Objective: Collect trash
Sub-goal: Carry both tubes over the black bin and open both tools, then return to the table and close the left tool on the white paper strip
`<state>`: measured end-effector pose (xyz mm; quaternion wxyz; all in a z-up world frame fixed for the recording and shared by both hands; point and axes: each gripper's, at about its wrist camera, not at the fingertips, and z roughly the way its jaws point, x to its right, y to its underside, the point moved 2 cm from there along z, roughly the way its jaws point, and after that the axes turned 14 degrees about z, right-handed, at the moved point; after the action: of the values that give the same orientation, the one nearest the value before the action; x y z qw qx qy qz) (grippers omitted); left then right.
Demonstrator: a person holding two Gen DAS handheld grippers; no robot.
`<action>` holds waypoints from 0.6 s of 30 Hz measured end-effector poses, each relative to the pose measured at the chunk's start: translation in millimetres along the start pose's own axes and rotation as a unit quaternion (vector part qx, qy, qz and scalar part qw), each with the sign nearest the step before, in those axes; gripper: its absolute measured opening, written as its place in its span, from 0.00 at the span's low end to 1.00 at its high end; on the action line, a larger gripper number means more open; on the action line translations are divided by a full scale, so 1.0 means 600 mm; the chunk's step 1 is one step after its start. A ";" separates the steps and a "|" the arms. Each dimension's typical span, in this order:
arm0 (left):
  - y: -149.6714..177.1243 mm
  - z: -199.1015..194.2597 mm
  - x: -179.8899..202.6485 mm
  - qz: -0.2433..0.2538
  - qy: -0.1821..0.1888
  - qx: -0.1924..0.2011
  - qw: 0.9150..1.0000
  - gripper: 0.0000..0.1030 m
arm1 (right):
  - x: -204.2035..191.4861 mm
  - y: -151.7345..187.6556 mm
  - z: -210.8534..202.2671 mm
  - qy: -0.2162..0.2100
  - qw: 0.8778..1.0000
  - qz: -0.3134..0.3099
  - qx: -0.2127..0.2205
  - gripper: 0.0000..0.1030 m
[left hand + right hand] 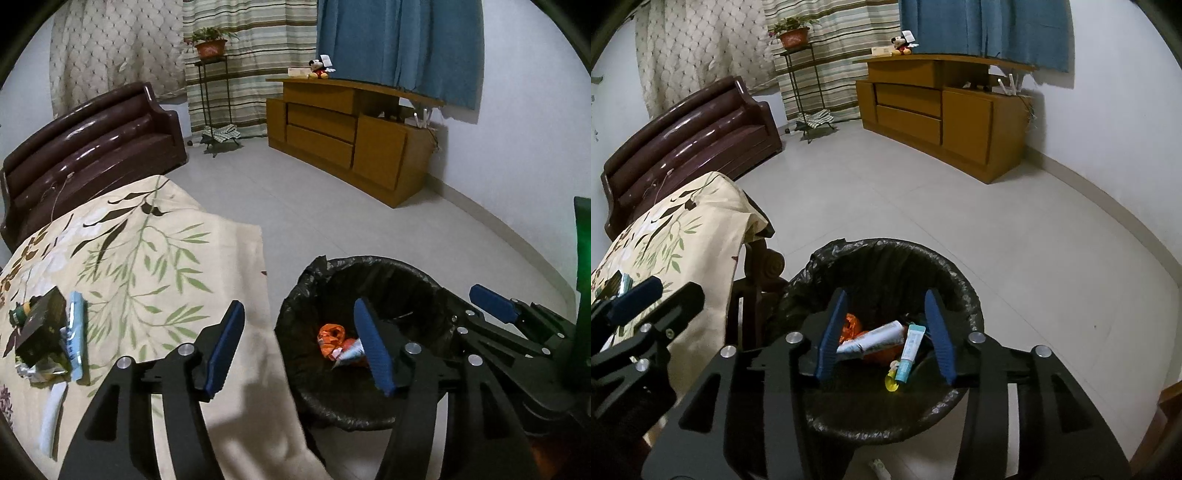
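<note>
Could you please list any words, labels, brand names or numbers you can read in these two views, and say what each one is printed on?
No text can be read in either view.
White tube in the bin: printing too blurred to read.
Teal-capped tube: label too small to read.
Orange wrapper: markings unreadable.
Light blue packet on the floral cloth: print blurred.
Dark box beside it: no legible text.

Spread left tongs (pixel 299 347) straddle lined bin's (pixel 295 314) rim.
</note>
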<state>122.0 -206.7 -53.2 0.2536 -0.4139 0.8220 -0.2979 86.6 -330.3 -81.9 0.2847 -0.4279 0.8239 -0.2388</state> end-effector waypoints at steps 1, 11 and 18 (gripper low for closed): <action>0.002 -0.005 -0.003 -0.001 -0.002 0.001 1.000 0.59 | -0.002 0.002 -0.002 -0.002 1.000 -0.001 -0.001 0.43; 0.046 -0.057 -0.061 -0.017 -0.035 0.003 0.999 0.62 | -0.058 0.040 -0.022 -0.025 0.999 -0.030 -0.015 0.48; 0.095 -0.084 -0.117 -0.040 -0.062 -0.013 0.997 0.62 | -0.113 0.069 -0.038 -0.048 0.997 -0.054 -0.027 0.48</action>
<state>95.6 -106.8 -46.1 0.2866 -0.4676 0.7912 -0.2706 79.8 -248.2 -73.8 0.2994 -0.4904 0.7909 -0.2108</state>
